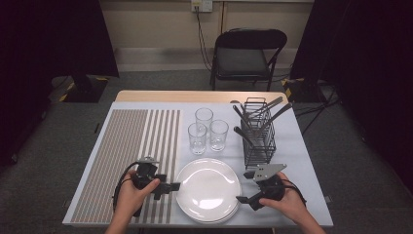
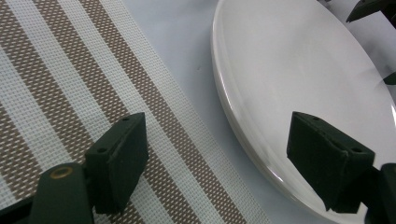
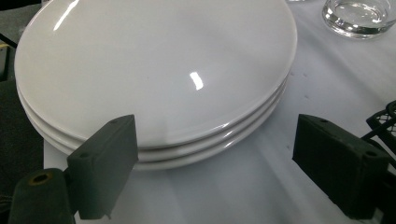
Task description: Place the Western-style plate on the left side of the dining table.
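White-clothed table (image 1: 302, 161), three stacked plates (image 1: 208, 187), three glasses (image 1: 208, 130), both grippers' fingers released.

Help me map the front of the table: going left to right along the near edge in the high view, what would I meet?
Striped mat → left gripper → stack of plates → right gripper.

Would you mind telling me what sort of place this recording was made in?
Probably a lab or studio staged as a dining table: black curtains flank a folding chair, and the table holds stacked plates, three glasses, a cutlery rack and a striped placemat.
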`<state>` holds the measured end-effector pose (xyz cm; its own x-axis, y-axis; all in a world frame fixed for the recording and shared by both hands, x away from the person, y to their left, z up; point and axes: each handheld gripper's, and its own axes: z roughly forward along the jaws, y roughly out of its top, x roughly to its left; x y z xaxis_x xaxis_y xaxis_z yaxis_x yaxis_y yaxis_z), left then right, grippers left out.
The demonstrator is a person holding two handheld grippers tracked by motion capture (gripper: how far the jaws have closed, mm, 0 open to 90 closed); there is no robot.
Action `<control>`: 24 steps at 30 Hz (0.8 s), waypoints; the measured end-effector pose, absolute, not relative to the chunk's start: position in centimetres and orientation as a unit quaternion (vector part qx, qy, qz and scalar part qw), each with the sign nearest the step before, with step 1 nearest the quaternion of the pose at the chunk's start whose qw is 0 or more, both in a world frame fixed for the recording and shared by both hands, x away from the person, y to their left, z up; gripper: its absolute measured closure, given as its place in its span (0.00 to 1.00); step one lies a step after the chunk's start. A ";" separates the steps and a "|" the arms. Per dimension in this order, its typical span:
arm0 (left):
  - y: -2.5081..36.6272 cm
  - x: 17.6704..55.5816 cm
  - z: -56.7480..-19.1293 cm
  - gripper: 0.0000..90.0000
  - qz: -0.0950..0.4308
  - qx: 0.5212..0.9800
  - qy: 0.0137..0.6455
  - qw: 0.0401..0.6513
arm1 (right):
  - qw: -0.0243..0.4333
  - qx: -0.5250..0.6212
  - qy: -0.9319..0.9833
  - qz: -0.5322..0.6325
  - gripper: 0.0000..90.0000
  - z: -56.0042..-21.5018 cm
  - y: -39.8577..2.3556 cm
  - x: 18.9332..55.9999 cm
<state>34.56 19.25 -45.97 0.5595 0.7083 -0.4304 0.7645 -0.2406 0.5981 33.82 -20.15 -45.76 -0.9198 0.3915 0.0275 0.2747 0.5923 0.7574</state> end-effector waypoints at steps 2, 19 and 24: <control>19.1 34.6 -46.0 0.23 -0.036 0.788 0.467 0.399 | 0.073 0.187 0.889 0.411 0.15 -45.8 -20.1 33.8; 18.5 34.9 -46.1 0.25 -0.050 0.782 0.478 0.396 | 0.079 0.190 0.887 0.414 0.15 -45.9 -19.8 33.7; 18.4 35.0 -46.1 0.26 -0.051 0.782 0.481 0.393 | 0.080 0.189 0.887 0.414 0.15 -45.9 -19.8 33.7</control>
